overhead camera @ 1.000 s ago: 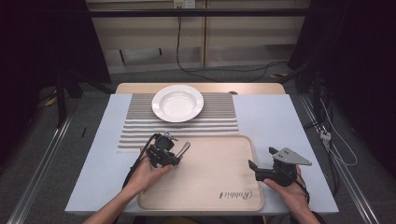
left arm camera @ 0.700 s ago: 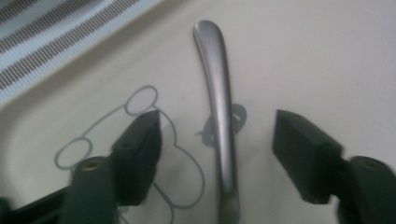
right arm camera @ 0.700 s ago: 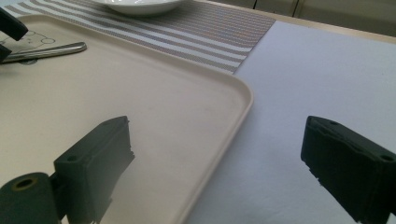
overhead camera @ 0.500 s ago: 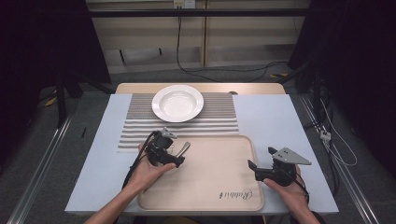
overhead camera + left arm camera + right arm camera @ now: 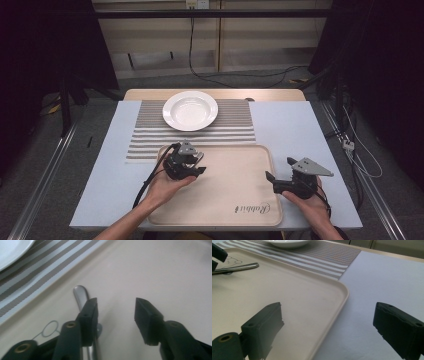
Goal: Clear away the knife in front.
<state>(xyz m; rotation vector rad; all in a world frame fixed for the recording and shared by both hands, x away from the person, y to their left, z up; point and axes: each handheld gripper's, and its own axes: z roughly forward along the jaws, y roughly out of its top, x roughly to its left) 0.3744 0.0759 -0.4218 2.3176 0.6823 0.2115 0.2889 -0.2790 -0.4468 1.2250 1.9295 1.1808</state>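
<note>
A metal utensil handle [image 5: 80, 293] lies on the beige tray [image 5: 230, 185], near its far left corner. My left gripper [image 5: 116, 312] hovers low over it, open, with one jaw right above the handle and nothing between the jaws. From above, the left gripper [image 5: 198, 165] sits at the tray's upper left beside the utensil [image 5: 199, 158]. My right gripper [image 5: 327, 322] is wide open and empty, straddling the tray's right rim [image 5: 337, 312]. In the high view the right gripper [image 5: 276, 183] rests at the tray's right edge. The utensil's working end is hidden.
A white plate [image 5: 190, 110] stands on a striped placemat [image 5: 235, 127] beyond the tray. The table has a pale blue cover [image 5: 295, 125]. A cable [image 5: 145, 185] trails from the left gripper. The tray bears a printed logo [image 5: 252, 207].
The left gripper has edged slightly right, closer over the utensil. The right gripper has stayed in place.
</note>
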